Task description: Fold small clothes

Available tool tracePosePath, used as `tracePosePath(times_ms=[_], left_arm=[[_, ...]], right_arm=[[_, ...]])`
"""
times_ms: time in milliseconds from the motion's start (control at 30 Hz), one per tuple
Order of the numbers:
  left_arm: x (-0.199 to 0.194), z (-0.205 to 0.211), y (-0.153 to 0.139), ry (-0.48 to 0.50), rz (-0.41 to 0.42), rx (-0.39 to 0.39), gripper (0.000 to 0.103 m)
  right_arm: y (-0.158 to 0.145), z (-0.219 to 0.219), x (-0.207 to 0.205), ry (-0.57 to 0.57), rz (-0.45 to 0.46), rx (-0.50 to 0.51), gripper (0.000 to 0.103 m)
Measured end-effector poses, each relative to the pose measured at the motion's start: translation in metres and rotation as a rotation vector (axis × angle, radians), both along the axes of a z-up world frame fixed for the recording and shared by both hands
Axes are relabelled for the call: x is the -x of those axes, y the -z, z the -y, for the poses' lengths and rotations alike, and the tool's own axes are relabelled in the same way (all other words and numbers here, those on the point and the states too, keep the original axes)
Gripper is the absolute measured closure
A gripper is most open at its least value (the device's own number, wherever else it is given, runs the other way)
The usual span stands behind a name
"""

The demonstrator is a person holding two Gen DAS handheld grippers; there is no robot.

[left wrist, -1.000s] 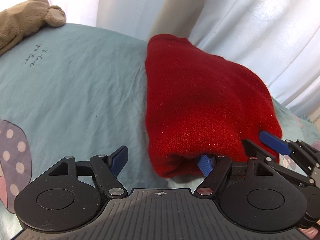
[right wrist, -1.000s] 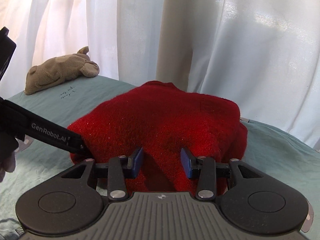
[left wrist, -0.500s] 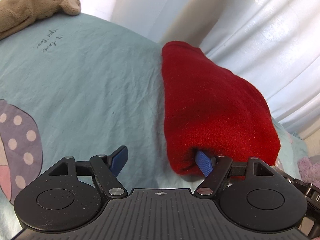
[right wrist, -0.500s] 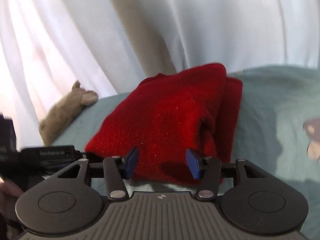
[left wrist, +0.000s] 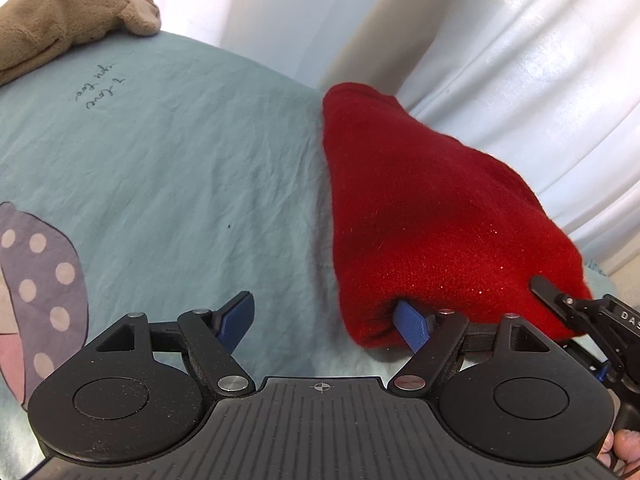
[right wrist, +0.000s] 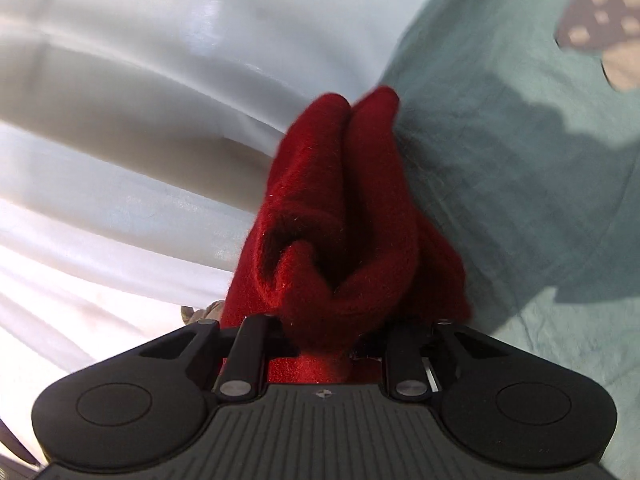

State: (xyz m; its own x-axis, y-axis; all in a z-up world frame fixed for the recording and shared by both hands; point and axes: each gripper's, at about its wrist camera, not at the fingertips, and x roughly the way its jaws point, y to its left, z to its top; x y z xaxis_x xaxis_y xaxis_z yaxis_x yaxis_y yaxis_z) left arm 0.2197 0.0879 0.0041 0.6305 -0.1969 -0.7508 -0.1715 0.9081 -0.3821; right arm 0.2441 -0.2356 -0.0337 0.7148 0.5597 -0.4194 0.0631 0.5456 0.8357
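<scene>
A folded red knit garment lies on the teal bedsheet. My left gripper is open beside its near left corner; its right finger is tucked under the garment's edge and the left finger rests on bare sheet. In the right wrist view the garment bunches between the fingers of my right gripper; the fingertips are buried in the fabric. The right gripper also shows at the garment's near right corner in the left wrist view.
A beige plush toy lies at the far left of the bed. White curtains hang right behind the garment. The sheet has a dotted mushroom print at the near left and another in the right wrist view.
My right gripper has rolled sideways and pushed into the garment's right end, where fabric now fills its jaws. My left gripper has drifted slightly left and stays open.
</scene>
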Motion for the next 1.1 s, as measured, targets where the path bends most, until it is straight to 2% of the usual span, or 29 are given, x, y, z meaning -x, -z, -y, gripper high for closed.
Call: tracePosePath(times_ms=[67,100,133,200,267,333,367,433,467,500,533,567,600,667,733,800,900,1000,1100], left_arm=[[-0.001,0.000,0.001,0.004,-0.005,0.004,0.019],[-0.002,0.000,0.003,0.005,-0.014,0.005,0.017],[-0.003,0.001,0.005,0.009,-0.025,0.005,0.015],[-0.004,0.002,0.009,0.019,-0.041,-0.009,0.015],[-0.005,0.003,0.014,0.023,-0.056,-0.039,0.011],[-0.003,0.000,0.018,0.010,-0.075,-0.050,0.010],[0.001,-0.002,0.019,-0.003,-0.083,-0.050,0.010],[0.010,-0.002,0.018,-0.034,-0.095,-0.089,0.011],[0.015,-0.001,0.016,-0.053,-0.106,-0.141,0.012],[0.020,-0.001,0.014,-0.071,-0.115,-0.188,0.012],[0.025,-0.002,0.012,-0.085,-0.121,-0.202,0.012],[0.030,-0.004,0.008,-0.096,-0.120,-0.184,0.012],[0.034,-0.007,0.000,-0.099,-0.104,-0.133,0.012],[0.036,-0.005,-0.017,-0.087,-0.054,-0.073,0.009],[0.032,0.005,-0.034,-0.074,0.000,-0.101,0.006],[0.020,0.017,-0.039,-0.053,0.007,-0.144,0.005],[-0.006,0.030,-0.026,-0.032,-0.038,-0.216,0.005],[-0.024,0.031,-0.006,-0.001,-0.112,-0.214,0.002],[-0.022,0.036,-0.002,0.003,-0.112,-0.267,0.000]], right_arm=[[-0.024,-0.010,0.011,-0.015,0.150,0.210,0.087],[-0.032,-0.017,0.015,-0.025,0.195,0.339,0.087],[-0.032,-0.023,0.015,-0.038,0.201,0.434,0.087],[-0.022,-0.036,0.008,-0.079,0.150,0.597,0.086],[-0.012,-0.045,0.006,-0.099,0.136,0.666,0.083],[-0.012,-0.046,0.002,-0.100,0.119,0.671,0.076],[-0.012,-0.043,-0.001,-0.096,0.103,0.658,0.070],[-0.009,-0.031,-0.001,-0.093,0.074,0.632,0.053],[-0.009,-0.027,0.000,-0.080,0.049,0.653,0.040],[-0.011,-0.022,0.003,-0.063,0.026,0.687,0.039],[-0.013,-0.018,0.006,-0.055,0.018,0.707,0.039],[-0.018,-0.014,0.010,-0.041,-0.004,0.729,0.039],[-0.025,-0.010,0.019,-0.038,-0.009,0.737,0.038],[-0.035,-0.004,0.035,-0.047,0.005,0.736,0.033],[-0.042,-0.002,0.049,-0.083,0.015,0.713,0.020],[-0.045,-0.004,0.062,-0.141,0.025,0.682,0.007],[-0.051,-0.010,0.081,-0.199,0.062,0.669,0.004],[-0.058,-0.011,0.098,-0.211,0.064,0.627,0.004],[-0.061,-0.011,0.106,-0.207,0.029,0.637,0.004]])
